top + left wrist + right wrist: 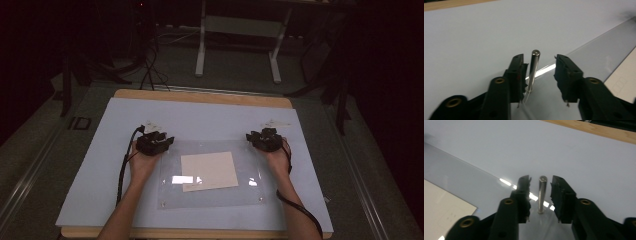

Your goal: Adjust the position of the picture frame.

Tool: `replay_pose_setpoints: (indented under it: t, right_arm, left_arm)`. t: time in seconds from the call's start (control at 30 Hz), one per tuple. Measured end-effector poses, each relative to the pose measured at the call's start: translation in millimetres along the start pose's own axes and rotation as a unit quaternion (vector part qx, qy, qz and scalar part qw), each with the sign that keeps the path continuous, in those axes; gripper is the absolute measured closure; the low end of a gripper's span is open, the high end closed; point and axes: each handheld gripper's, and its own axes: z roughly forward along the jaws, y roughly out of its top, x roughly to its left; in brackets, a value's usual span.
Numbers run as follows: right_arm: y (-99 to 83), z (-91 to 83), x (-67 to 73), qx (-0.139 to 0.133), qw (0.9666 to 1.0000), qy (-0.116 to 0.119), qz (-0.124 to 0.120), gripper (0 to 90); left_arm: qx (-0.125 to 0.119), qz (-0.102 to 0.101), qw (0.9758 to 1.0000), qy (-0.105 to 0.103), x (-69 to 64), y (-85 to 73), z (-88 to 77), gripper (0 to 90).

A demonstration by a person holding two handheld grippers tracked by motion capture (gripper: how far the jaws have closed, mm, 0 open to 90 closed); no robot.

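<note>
My left gripper (540,65) stands spread around a metal pin (534,68) rising from the far left corner of the clear sheet (210,172) on the table (200,97), one pad just beside it. My right gripper (541,186) stands spread around another pin (542,192) at the sheet's far right corner, pads apart from it.
</note>
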Motion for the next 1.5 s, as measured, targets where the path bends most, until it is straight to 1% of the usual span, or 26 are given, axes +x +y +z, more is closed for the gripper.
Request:
replay_pose_setpoints:
  t: [0.03,0.07,0.1,0.17,0.2,0.27,0.3,0.37,0.43,0.57,0.6,0.67,0.8,0.83,0.9,0.97,1.07,1.2,1.27,1.33,1.43,1.5]
  right_arm:
    - [-0.6,2.3,1.0,0.000,1.0000,0.000,-0.001,71.4]
    - [-1.0,4.2,2.0,0.002,1.0000,-0.002,-0.002,72.4]
    - [-1.5,6.2,2.8,0.005,1.0000,-0.003,-0.002,73.6]
    - [-2.4,9.7,3.9,0.011,0.9999,-0.008,-0.003,77.1]
    - [-2.7,10.6,4.3,0.011,0.9999,-0.011,-0.003,78.8]
    - [-3.2,11.6,4.3,0.010,0.9998,-0.018,0.000,82.1]
    - [-3.7,11.8,3.1,0.008,0.9998,-0.017,0.005,82.9]
    - [-5.1,13.5,0.9,0.010,0.9998,-0.010,0.017,82.9]
    - [-5.7,14.1,0.8,0.010,0.9997,-0.009,0.021,82.9]
    - [-6.5,14.5,-1.2,0.007,0.9994,-0.001,0.033,83.2]
    - [-6.4,14.5,-1.7,0.007,0.9993,0.000,0.036,83.3]
    - [-6.1,14.4,-2.5,0.008,0.9992,0.002,0.040,83.2]
    - [-8.5,13.7,-3.9,-0.002,0.9971,0.007,0.076,82.1]
    - [-8.9,13.5,-3.7,-0.005,0.9965,0.004,0.084,82.0]
    - [-8.5,12.9,-2.7,-0.004,0.9958,-0.003,0.091,82.0]
    - [-7.0,10.9,-3.1,-0.001,0.9954,-0.006,0.096,81.9]
    - [-5.9,8.5,-3.2,0.001,0.9950,-0.010,0.099,81.8]
    - [-7.4,6.2,-2.0,0.003,0.9940,-0.010,0.109,81.4]
    - [-9.0,7.0,-0.7,0.006,0.9941,-0.009,0.108,81.4]
    - [-9.9,7.9,-1.2,0.004,0.9939,-0.004,0.110,81.3]
    - [-8.6,8.8,-0.9,0.007,0.9945,-0.004,0.105,81.4]
    - [-8.3,9.5,-1.1,0.007,0.9946,-0.004,0.103,81.4]
  left_arm:
    - [0.006,0.002,1.0000,0.006,-1.0,0.2,2.1,63.1]
    - [0.010,0.000,0.9998,0.015,-1.6,0.4,3.7,65.8]
    - [0.011,-0.002,0.9998,0.018,-1.3,0.6,4.0,69.0]
    - [0.010,-0.010,0.9997,0.018,1.2,0.5,3.8,74.2]
    - [0.011,-0.011,0.9997,0.019,2.2,0.3,3.5,76.6]
    - [0.013,-0.004,0.9996,0.024,3.4,-0.1,3.4,81.0]
    - [0.011,-0.003,0.9997,0.023,3.4,-0.3,3.8,82.0]
    - [0.011,-0.002,0.9997,0.024,3.2,-0.3,4.2,82.4]
    - [0.009,-0.006,0.9997,0.020,4.1,-0.7,4.4,82.4]
    - [0.009,-0.004,0.9998,0.018,4.4,-0.5,4.6,83.5]
    - [0.009,-0.006,0.9998,0.016,5.1,-0.5,4.6,83.7]
    - [0.009,-0.015,0.9998,0.009,6.7,0.0,4.6,83.7]
    - [0.014,-0.017,0.9997,0.006,7.6,2.2,5.8,83.7]
    - [0.015,-0.018,0.9997,0.006,7.7,3.1,6.4,83.7]
    - [0.017,-0.018,0.9997,0.007,7.9,4.7,7.6,83.7]
    - [0.020,-0.026,0.9994,0.011,9.0,9.2,11.8,83.7]
    - [0.023,-0.033,0.9991,0.013,9.7,14.3,15.4,83.6]
    - [0.029,-0.039,0.9986,0.019,11.1,16.4,18.5,83.5]
    - [0.028,-0.040,0.9986,0.021,10.5,15.5,17.5,83.4]
    - [0.029,-0.039,0.9985,0.026,9.2,15.1,16.5,83.5]
    - [0.030,-0.041,0.9984,0.023,10.2,14.3,15.2,83.3]
    - [0.032,-0.040,0.9984,0.026,9.7,14.3,15.0,83.4]
